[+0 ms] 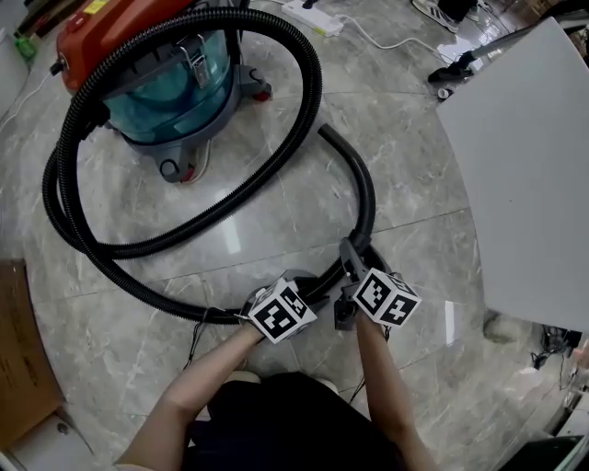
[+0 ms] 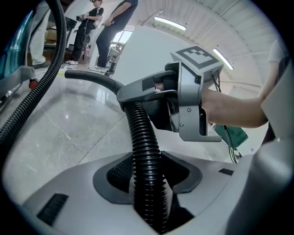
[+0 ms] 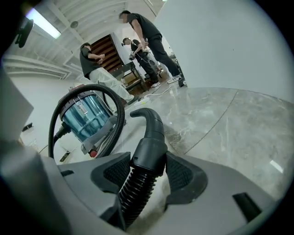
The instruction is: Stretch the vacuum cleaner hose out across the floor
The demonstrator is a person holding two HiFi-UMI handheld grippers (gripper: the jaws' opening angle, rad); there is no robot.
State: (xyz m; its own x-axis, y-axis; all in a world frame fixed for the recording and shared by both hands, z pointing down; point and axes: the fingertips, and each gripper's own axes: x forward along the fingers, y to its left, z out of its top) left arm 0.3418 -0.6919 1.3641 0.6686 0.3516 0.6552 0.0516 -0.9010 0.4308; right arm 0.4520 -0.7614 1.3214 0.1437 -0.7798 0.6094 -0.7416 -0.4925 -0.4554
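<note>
The black ribbed hose [image 1: 304, 101] loops in a wide coil around the red-lidded, teal-bodied vacuum cleaner [image 1: 156, 64] on the marble floor. Its curved rigid end tube [image 1: 363, 184] points away from me. My left gripper [image 1: 308, 287] is shut on the ribbed part of the hose [image 2: 142, 133], both pads against it [image 2: 147, 176]. A hand's width further along, my right gripper [image 1: 350, 281] is shut on the smooth cuff [image 3: 149, 153] where the ribs meet the end tube [image 3: 151, 121]. The left gripper view shows the right gripper [image 2: 193, 101] holding that cuff.
A large white panel [image 1: 525, 166] fills the right side. A white power strip [image 1: 313, 17] with its cord lies beyond the vacuum. A cardboard box [image 1: 23, 359] sits at the left edge. People [image 3: 147, 41] stand far off in the background.
</note>
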